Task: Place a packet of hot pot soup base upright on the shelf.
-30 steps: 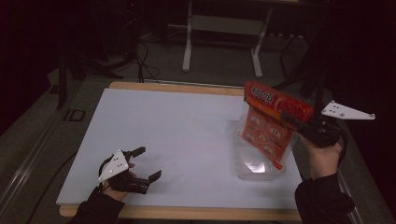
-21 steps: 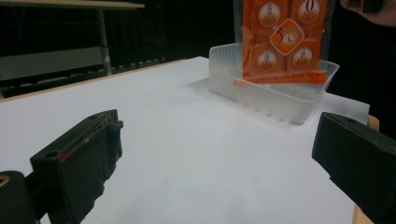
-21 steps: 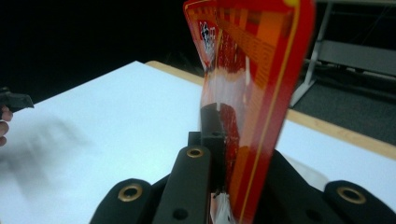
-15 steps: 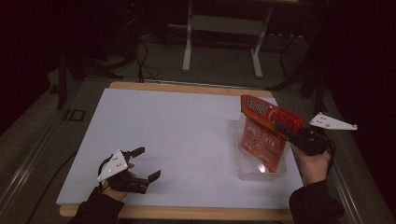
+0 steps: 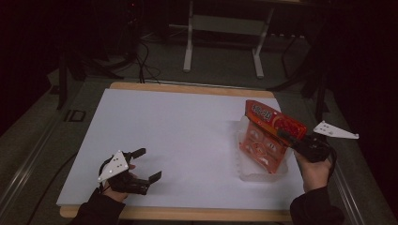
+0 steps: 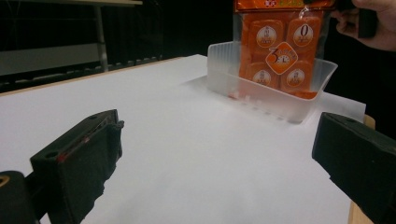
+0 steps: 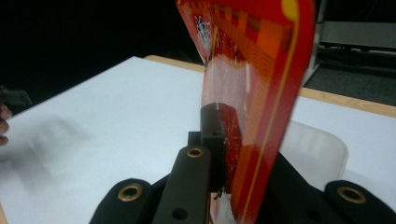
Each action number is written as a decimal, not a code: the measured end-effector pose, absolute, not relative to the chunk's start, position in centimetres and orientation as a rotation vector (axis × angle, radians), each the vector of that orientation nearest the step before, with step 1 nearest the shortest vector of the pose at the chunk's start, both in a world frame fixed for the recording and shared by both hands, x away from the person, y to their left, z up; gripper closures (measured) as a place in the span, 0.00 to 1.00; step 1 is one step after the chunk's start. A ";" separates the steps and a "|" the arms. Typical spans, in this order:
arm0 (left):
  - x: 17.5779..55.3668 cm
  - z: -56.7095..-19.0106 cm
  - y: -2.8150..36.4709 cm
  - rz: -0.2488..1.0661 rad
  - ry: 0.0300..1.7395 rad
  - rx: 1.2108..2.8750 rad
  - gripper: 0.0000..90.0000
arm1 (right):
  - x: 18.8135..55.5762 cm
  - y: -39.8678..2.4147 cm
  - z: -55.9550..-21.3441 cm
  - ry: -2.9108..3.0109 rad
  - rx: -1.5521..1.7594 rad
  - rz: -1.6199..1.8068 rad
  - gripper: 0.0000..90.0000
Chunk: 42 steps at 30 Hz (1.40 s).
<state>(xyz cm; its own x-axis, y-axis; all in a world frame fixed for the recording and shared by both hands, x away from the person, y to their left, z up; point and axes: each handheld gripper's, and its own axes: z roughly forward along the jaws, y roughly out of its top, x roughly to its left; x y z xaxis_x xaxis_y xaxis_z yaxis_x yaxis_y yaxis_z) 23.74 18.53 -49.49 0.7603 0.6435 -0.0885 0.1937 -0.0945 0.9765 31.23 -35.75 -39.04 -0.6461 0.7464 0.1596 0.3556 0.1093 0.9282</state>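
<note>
Glossy orange-red snack packet (image 5: 265, 140), flat and crinkled, printed with round labels over square portions; right of centre in the high view, standing tilted with its lower edge inside the clear plastic tray (image 5: 248, 171). Tray: shallow, rectangular, rounded corners, frosted translucent walls, resting on the matte white table top (image 5: 178, 136) with a pale wooden edge. Right gripper (image 5: 293, 138), at the right of the frame, clamped tight on the packet's upper corner, black jaws pressed against the film in the right gripper view (image 7: 219, 140). Left gripper (image 5: 143, 164), lower left, jaws spread wide with nothing between, blocky black pads (image 6: 79, 163) just above bare table. Well apart from the tray. Beyond the table, upper middle: grey metal stand legs (image 5: 190, 44) and dark cables on the floor.
</note>
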 end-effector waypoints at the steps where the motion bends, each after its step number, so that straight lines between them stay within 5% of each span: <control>1: 23.8 -49.5 18.5 0.428 0.677 1.657 0.02 | 31.3 -36.0 -39.1 2.036 1.082 1.558 1.00; 33: 24.0 -49.7 18.7 0.391 0.687 1.645 0.02 | 32.8 -39.3 -41.1 1.919 1.265 1.463 0.96; 36: 23.9 -49.6 18.7 0.392 0.685 1.645 0.02 | 32.8 -39.2 -41.0 1.916 1.265 1.454 0.88; 42: 24.0 -49.7 18.8 0.389 0.687 1.637 0.02 | 32.6 -39.2 -41.2 1.914 1.265 1.476 0.48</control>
